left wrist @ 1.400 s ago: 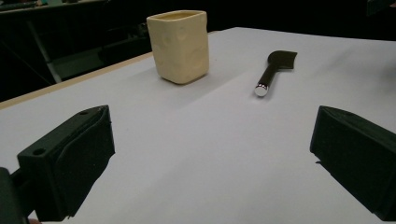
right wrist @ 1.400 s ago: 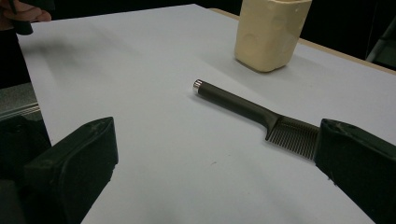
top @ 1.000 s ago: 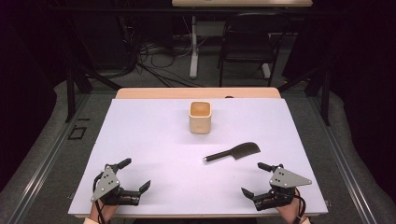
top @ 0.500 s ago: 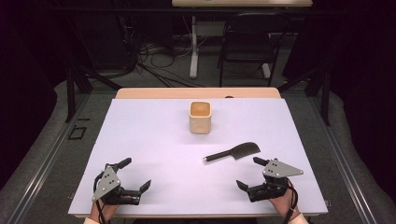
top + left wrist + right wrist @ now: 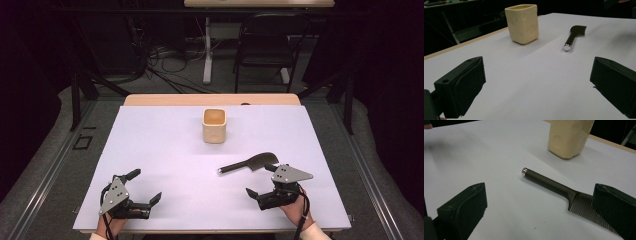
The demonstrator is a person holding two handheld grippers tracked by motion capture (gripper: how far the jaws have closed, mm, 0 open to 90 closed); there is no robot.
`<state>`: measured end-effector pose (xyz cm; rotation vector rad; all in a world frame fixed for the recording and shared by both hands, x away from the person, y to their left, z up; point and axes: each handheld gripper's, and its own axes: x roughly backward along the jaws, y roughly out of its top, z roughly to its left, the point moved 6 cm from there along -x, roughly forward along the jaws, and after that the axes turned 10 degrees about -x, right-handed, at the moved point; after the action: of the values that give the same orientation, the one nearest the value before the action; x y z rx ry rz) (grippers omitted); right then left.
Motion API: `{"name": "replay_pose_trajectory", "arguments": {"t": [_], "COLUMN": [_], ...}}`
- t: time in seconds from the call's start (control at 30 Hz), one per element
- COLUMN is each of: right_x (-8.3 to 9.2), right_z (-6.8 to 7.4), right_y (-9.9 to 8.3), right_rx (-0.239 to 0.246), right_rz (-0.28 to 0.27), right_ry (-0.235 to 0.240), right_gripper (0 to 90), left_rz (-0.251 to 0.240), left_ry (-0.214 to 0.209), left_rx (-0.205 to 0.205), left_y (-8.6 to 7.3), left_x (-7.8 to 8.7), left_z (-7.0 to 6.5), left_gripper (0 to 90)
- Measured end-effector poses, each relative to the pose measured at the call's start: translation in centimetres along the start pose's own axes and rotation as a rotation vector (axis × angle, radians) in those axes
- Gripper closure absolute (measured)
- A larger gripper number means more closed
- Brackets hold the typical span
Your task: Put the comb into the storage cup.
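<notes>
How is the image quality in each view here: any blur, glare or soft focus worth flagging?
High view: even light on the white table, dark surroundings, comb and cup fairly sharp. Left gripper view: the cup casts a soft shadow, a small glint shows on the comb's handle cap, and the near jaws are soft. Right gripper view: comb sharp, teeth resolved; top left of the table smeared.
</notes>
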<state>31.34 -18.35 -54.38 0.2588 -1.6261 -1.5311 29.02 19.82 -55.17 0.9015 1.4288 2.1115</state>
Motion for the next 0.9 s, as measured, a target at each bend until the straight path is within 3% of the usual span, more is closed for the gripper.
{"name": "replay_pose_trajectory", "arguments": {"t": [0.9], "right_x": [-3.4], "right_z": [-0.1], "right_y": [1.4], "right_rx": [-0.012], "right_rz": [0.058], "right_ry": [0.019], "right_gripper": [0.0], "left_rz": [0.004], "left_ry": [-0.007], "left_rx": [-0.008], "left_y": [-0.1], "left_x": [0.0], "left_z": [0.1], "left_gripper": [0.0]}}
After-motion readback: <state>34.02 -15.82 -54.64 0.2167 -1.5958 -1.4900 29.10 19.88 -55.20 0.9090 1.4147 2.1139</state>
